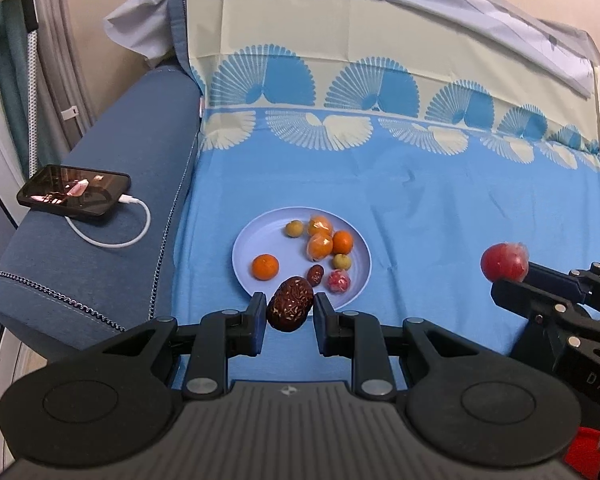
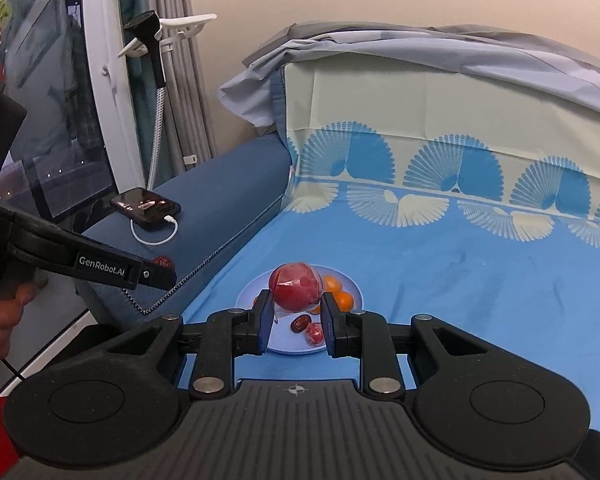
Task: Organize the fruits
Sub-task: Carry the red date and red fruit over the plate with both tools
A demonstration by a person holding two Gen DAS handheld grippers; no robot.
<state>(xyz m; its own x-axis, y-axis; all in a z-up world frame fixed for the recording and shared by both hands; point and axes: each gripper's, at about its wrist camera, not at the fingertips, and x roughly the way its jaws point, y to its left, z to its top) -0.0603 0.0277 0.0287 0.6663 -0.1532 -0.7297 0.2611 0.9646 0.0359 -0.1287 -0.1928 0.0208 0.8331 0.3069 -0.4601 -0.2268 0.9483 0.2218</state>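
Note:
A pale blue plate (image 1: pixel 256 240) lies on the blue bedsheet. It holds several oranges (image 1: pixel 265 267), two small yellow-green fruits (image 1: pixel 294 228), a small red date (image 1: pixel 315 275) and a wrapped red fruit (image 1: pixel 339 281). My left gripper (image 1: pixel 290 312) is shut on a large wrinkled brown date (image 1: pixel 290 309), held at the plate's near rim. My right gripper (image 2: pixel 296 306) is shut on a plastic-wrapped red apple (image 2: pixel 296 286), held above the plate (image 2: pixel 352 286). The apple also shows in the left wrist view (image 1: pixel 504 262), right of the plate.
A phone (image 1: pixel 74 189) with a white cable (image 1: pixel 116 236) lies on the dark blue padded ledge (image 1: pixel 112 264) left of the bed. A patterned pillow (image 1: pixel 380 60) and grey bedding stand behind. A window and pipes are at far left.

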